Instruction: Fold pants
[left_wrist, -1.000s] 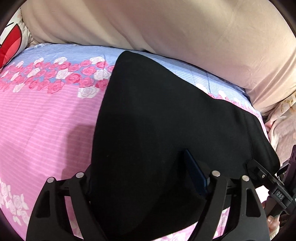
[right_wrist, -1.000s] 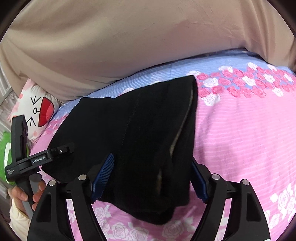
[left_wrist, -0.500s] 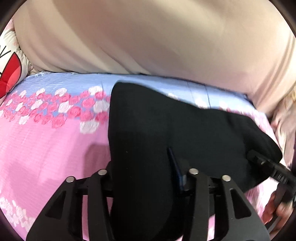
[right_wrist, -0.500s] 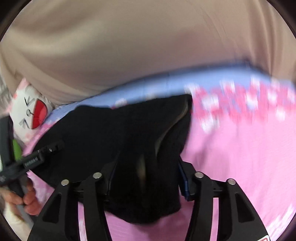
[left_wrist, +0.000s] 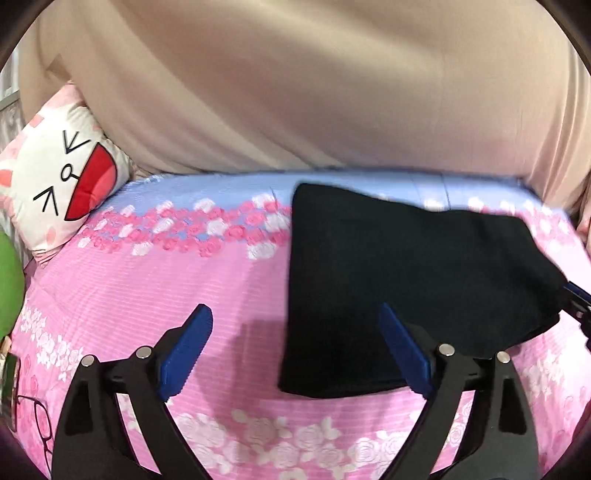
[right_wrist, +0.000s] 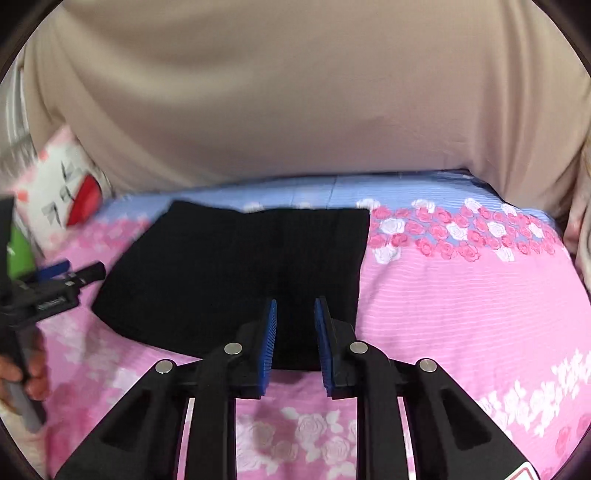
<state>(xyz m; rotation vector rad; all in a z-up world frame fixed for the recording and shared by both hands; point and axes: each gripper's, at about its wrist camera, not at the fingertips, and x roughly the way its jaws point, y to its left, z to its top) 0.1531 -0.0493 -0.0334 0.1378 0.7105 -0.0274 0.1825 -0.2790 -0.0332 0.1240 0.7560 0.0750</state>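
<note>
At the bottom of the left wrist view, the left gripper (left_wrist: 295, 354) stands wide apart with nothing between its blue pads; the right pad overlaps the near left corner of the folded black knit pants (left_wrist: 406, 288). In the right wrist view the right gripper (right_wrist: 295, 339) shows a narrow gap, with the pants (right_wrist: 240, 273) just beyond its tips and none of the fabric pinched. The pants lie flat at frame centre on the pink rose-printed bedsheet (right_wrist: 461, 314). Farther back, at upper left, sits a white cartoon-face pillow (left_wrist: 62, 181) before a beige draped cloth (left_wrist: 295, 92).
</note>
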